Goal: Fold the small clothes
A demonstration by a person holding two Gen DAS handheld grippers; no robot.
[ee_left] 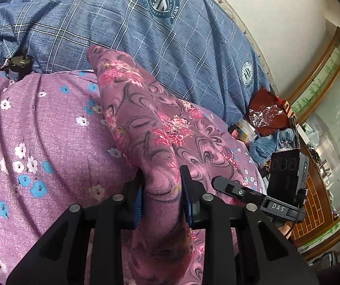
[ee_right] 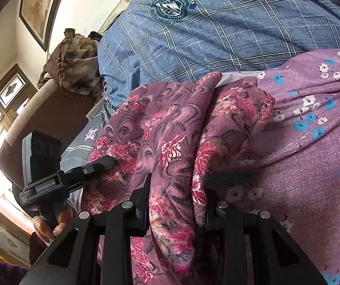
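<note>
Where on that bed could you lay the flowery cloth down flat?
On the purple flowered sheet, between the blue checked quilt and the held floral garment. It is crowded at the bedside, around the red bag.

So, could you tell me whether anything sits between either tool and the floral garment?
Nothing visible does: the left tool and right tool are each shut directly on the floral garment, over the purple flowered sheet.
</note>
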